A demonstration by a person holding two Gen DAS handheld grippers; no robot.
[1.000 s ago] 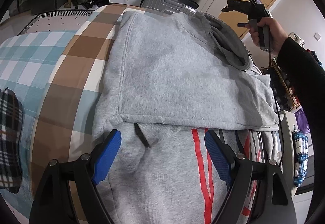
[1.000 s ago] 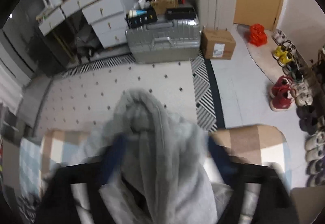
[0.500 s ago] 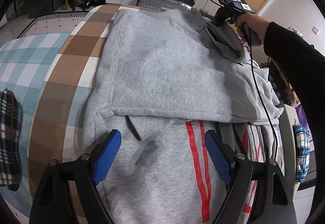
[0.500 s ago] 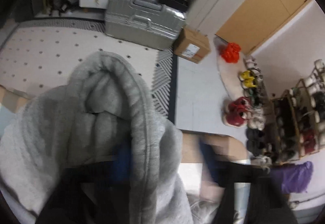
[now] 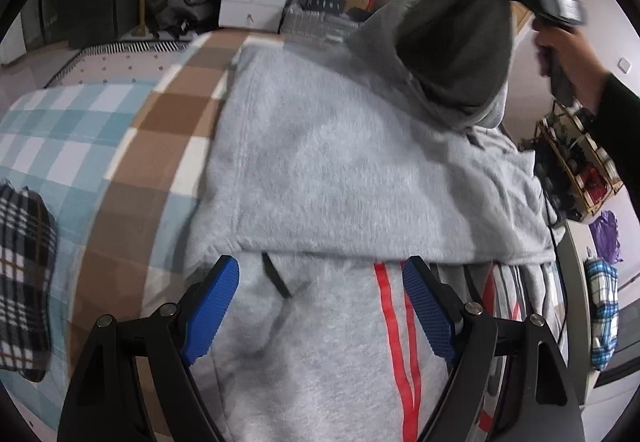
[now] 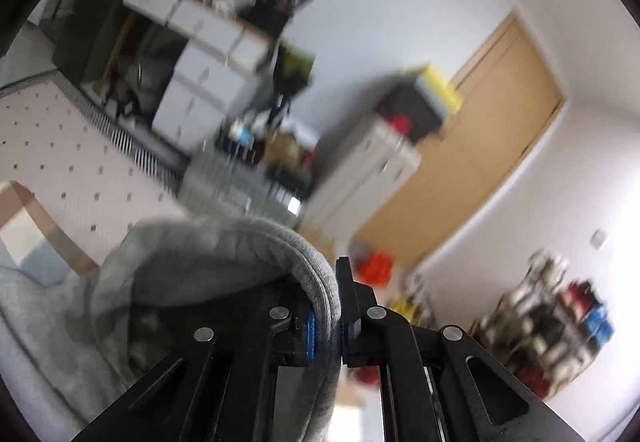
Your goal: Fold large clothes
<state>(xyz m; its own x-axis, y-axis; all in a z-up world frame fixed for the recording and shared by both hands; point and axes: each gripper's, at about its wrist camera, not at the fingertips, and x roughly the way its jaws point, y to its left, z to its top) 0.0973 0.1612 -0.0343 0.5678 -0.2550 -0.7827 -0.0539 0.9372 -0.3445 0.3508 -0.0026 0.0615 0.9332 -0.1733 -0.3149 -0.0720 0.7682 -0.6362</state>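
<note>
room (image 6: pixel 248 113): motion-blurred | hoodie (image 5: pixel 360 169): cut off at bottom edge

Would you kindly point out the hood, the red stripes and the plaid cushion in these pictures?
hood (image 5: pixel 456 53), left wrist view, on its dark inner lining.
red stripes (image 5: pixel 394 326), left wrist view, midway along the pair.
plaid cushion (image 5: pixel 24 278), left wrist view, its middle.

Right hand-held gripper (image 6: pixel 326 330) clamped (left (image 5: pixel 320 306) agape)

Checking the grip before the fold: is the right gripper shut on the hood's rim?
Yes, the right gripper pinches the ribbed rim of the grey hoodie's hood between its blue pads.
</note>
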